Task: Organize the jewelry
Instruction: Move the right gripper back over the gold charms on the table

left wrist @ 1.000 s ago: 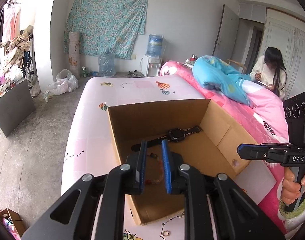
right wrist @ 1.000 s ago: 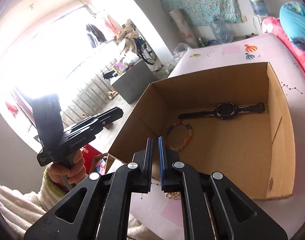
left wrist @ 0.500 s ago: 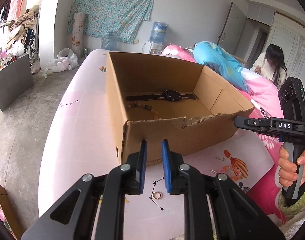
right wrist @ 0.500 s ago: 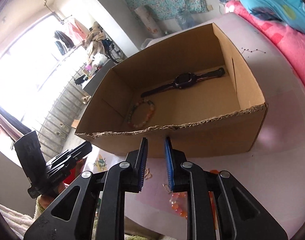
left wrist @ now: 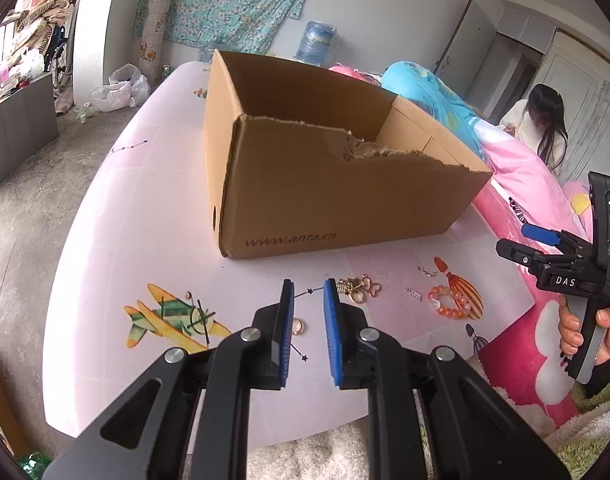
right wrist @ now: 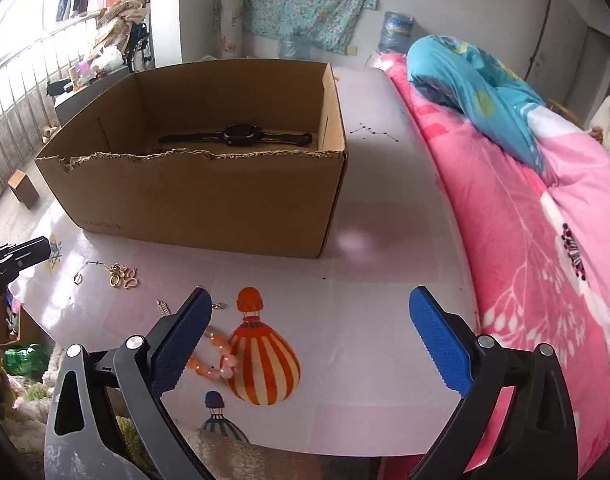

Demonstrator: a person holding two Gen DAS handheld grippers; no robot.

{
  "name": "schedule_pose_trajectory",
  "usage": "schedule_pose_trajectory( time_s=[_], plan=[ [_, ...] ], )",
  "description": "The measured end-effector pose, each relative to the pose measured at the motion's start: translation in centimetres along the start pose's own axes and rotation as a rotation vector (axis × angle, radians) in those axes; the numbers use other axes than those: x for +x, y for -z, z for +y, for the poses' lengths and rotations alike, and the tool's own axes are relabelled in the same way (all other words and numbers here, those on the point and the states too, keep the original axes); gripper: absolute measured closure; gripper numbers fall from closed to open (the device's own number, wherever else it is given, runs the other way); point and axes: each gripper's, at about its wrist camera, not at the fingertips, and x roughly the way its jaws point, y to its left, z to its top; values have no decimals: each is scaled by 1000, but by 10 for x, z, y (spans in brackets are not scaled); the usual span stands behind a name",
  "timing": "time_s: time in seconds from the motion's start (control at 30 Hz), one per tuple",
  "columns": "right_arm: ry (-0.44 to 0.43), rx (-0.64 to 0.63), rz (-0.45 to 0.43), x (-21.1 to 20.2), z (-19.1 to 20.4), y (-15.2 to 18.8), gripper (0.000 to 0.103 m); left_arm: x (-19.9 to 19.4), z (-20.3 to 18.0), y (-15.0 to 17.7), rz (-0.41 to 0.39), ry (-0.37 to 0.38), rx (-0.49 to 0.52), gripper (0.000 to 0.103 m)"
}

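A cardboard box (left wrist: 337,196) (right wrist: 209,204) stands on the pale pink table and holds a black watch (right wrist: 239,135). In front of it lie a gold ring (left wrist: 297,327), a gold chain with charms (left wrist: 355,287) (right wrist: 121,274), small silver earrings (left wrist: 414,293) and an orange bead bracelet (left wrist: 445,304) (right wrist: 213,358). My left gripper (left wrist: 309,292) is slightly open and empty, low over the table just above the ring. My right gripper (right wrist: 311,308) is wide open and empty, its left finger over the bead bracelet; it also shows in the left wrist view (left wrist: 545,240).
A bed with a pink quilt (right wrist: 545,220) and a blue duvet (right wrist: 477,84) borders the table on the right. A person (left wrist: 541,128) sits at the far right. A fluffy rug (left wrist: 325,456) lies below the table's near edge.
Both grippers pulled back from over the box and dropped low to the table in front of it. The right gripper opened wide; the left opened a little.
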Motion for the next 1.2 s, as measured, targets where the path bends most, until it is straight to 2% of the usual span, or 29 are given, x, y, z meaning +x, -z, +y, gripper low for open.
schedule_pose_trajectory(
  time_s=[0.07,0.13,0.2,0.3,0.43,0.57,0.77,0.87,1.03,1.1,1.2],
  plan=[
    [49,-39,-59,-11,3,-1,8,2,-5,6,12,-14,21,89],
    [56,-50,-129,-23,4,-1,8,4,-11,12,19,-49,55,89],
    [2,-23,-181,-27,2,-3,8,7,-17,15,21,-78,86,89],
    [-152,31,-241,-29,1,3,8,12,-21,19,23,-132,121,88],
    [-224,40,-224,-23,16,9,8,21,-23,21,31,-191,159,88],
    [-329,56,-190,-21,32,14,10,32,-23,19,57,-212,174,88],
    [-427,105,-78,1,42,14,46,44,-23,16,77,-220,169,89],
    [-443,121,-45,6,46,15,57,46,-27,16,73,-239,179,89],
    [-457,128,-22,10,44,20,68,48,-31,16,71,-265,177,89],
    [-456,139,-21,10,40,21,73,49,-34,16,73,-273,186,93],
    [-454,161,-24,9,34,24,74,50,-39,15,80,-275,192,93]
  ],
)
